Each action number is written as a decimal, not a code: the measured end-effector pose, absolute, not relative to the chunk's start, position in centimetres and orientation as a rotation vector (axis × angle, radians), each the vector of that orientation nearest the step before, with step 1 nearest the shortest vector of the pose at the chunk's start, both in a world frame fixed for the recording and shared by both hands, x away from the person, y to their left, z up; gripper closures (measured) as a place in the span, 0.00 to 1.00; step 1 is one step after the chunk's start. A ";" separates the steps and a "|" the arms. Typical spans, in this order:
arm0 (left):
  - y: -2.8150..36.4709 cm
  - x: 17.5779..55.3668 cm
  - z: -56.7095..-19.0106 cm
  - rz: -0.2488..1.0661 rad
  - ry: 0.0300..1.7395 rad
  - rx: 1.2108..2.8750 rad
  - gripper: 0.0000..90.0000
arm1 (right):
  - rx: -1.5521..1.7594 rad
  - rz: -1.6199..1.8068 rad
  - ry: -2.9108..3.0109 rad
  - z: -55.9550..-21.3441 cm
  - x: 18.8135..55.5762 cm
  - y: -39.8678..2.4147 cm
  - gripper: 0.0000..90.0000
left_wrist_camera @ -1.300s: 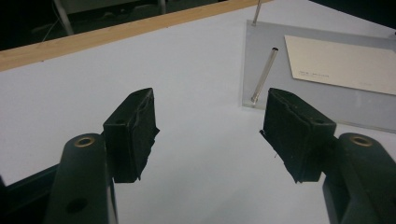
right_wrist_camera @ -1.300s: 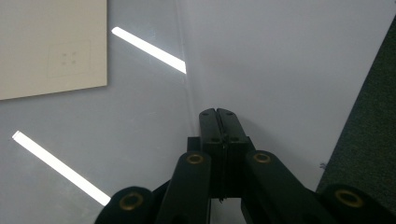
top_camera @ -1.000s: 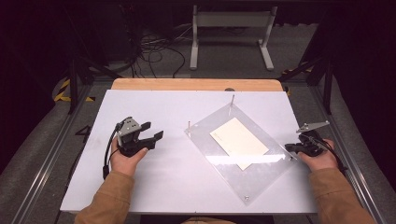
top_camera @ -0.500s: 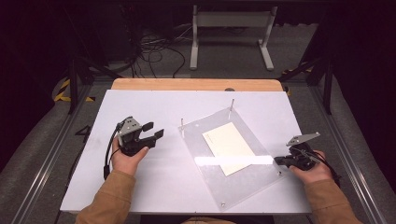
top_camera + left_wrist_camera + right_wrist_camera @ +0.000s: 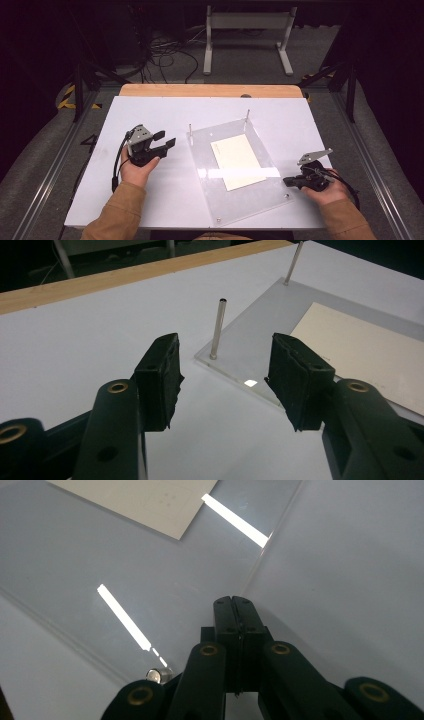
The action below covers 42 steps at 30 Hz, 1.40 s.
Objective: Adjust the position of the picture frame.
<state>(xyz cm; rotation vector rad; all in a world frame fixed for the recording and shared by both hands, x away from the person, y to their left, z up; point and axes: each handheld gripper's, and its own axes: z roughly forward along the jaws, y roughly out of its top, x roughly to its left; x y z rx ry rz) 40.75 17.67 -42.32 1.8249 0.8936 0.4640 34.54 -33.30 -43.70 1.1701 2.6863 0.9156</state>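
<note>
Metal post (image 5: 218, 329) stands between the open left tongs (image 5: 222, 377).

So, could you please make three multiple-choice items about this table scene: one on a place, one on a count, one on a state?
1. Where does the cream sheet lie?
A. On the bare table beside the left gripper
B. Within the outline of the clear plate
C. On the wooden strip at the far edge

2. How many metal posts stand upright at the far edge of the clear plate?
A. Two
B. Four
C. Six

3. How do the jaws of the left gripper stand?
A. Pressed together
B. Closed on a post
C. Apart, holding nothing

Answers: 1 B, the plate's edges surround the sheet. 2 A, one post and another stand there. 3 C, bare table shows between them.
</note>
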 end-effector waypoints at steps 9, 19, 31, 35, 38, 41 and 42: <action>17.6 40.8 -42.3 0.471 0.885 1.837 0.52 | 1.089 0.938 2.748 -43.8 33.6 -31.8 1.00; 17.5 40.9 -42.4 0.457 0.891 1.833 0.52 | 0.984 0.991 2.834 -44.1 33.1 -29.6 1.00; 17.2 41.1 -42.6 0.464 0.883 1.838 0.53 | 0.860 1.005 2.893 -44.2 32.8 -27.5 1.00; 17.3 41.3 -42.7 0.473 0.881 1.840 0.53 | 0.817 1.008 2.911 -44.3 32.7 -26.5 1.00; 17.3 41.2 -42.7 0.465 0.886 1.837 0.53 | 0.787 1.027 2.918 -44.4 32.7 -25.9 1.00; 17.3 41.2 -42.6 0.463 0.887 1.833 0.53 | 0.756 1.025 2.928 -44.4 32.6 -25.3 1.00; 17.4 41.2 -42.6 0.469 0.881 1.836 0.53 | 0.749 1.023 2.928 -44.4 32.6 -25.2 1.00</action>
